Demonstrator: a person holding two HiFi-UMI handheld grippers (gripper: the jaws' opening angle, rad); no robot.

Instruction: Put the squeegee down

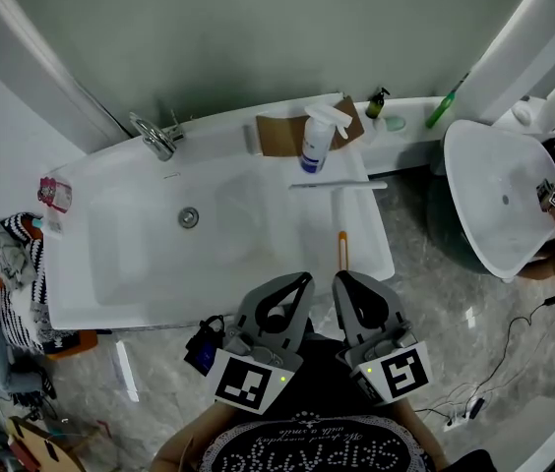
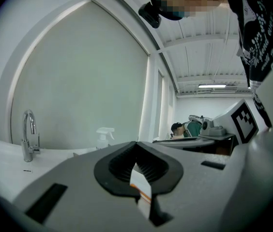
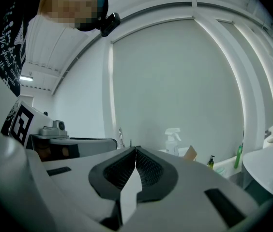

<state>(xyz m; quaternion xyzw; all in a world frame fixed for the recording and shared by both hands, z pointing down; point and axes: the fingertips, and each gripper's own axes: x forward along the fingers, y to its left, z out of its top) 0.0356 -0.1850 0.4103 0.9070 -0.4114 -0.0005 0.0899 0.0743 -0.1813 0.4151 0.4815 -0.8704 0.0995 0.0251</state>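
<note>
The squeegee (image 1: 340,226) lies flat on the white sink counter (image 1: 120,283), right of the basin. Its blade runs across and its orange-tipped handle points toward me. Both grippers hover side by side just off the counter's near edge. My left gripper (image 1: 304,279) is shut with nothing in it, and so is my right gripper (image 1: 340,277), whose tips sit just short of the handle's end. In the left gripper view the left gripper (image 2: 136,144) has its jaws meeting, with a bit of orange and white showing through the gap below. The right gripper (image 3: 135,150) also has its jaws pressed together and empty.
A spray bottle (image 1: 315,141) stands on brown cardboard (image 1: 282,134) at the counter's back. The faucet (image 1: 157,136) is at back left, the drain (image 1: 189,217) in the basin. A small dark bottle (image 1: 376,103), a green stick (image 1: 442,108) and a second white basin (image 1: 499,200) are to the right.
</note>
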